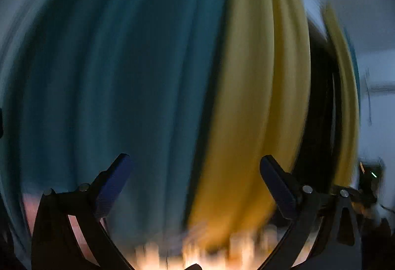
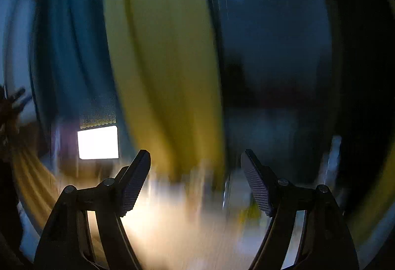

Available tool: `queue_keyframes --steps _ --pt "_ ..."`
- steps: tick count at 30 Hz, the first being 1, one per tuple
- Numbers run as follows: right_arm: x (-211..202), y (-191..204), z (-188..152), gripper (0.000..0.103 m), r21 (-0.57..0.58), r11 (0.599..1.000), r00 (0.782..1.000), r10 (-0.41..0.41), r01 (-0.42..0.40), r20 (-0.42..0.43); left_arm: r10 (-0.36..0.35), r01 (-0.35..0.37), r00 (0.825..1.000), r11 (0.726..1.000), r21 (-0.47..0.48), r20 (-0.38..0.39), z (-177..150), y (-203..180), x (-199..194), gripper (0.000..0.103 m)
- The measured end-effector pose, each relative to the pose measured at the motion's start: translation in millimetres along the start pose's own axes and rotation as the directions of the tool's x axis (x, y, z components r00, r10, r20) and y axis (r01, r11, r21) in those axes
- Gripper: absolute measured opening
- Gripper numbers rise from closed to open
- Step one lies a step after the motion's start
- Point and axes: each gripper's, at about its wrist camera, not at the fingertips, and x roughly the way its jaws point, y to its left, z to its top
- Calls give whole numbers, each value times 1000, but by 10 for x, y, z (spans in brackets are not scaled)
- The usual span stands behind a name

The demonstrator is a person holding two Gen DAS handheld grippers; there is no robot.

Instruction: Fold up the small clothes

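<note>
Though all blurred: left gripper (image 1: 195, 181) and right gripper (image 2: 196, 178) fingers wide apart, empty.

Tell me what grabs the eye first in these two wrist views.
Broad motion-blurred bands of teal and yellow fill the upper and middle of both views; what they belong to is too smeared to tell. In the right wrist view a bright white rectangle glows at lower left. Along the bottom of each view the left gripper and right gripper stand open, holding nothing.

Left hand-held gripper (image 1: 196, 166) and right hand-held gripper (image 2: 195, 161) spread wide (both empty).
</note>
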Motion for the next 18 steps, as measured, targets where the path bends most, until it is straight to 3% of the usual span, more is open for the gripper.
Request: queue_keyframes --steps 1,3,5,7,10,13,16,18 --pt "-52 -39 286 79 -2 1000 998 11 -11 66 26 -26 997 1000 7 72 306 -54 -33 102" --pt "-97 -158 635 79 42 998 994 40 -45 106 81 -83 992 997 11 100 585 -104 -41 102" --pt "-147 -231 663 79 57 996 993 69 -74 94 75 -76 994 997 9 73 624 -125 -48 102" --pt "-170 -244 441 79 54 996 996 64 -67 65 89 -90 995 996 23 48 466 -171 -76 102" --pt "-188 -264 -186 79 71 997 998 43 -40 -41 85 -83 996 995 54 -36 -27 -261 -209 102" --pt "-255 -312 -1064 79 102 994 987 43 -28 -155 74 -66 984 996 58 -160 -708 -250 -369 102" --pt "-357 -393 -2091 79 158 987 948 40 11 -316 60 -51 955 998 41 -291 -1580 -174 -562 102" --pt "-474 -425 -2823 79 187 980 908 24 61 -418 81 -65 933 996 55 -352 -2035 -150 -718 102"
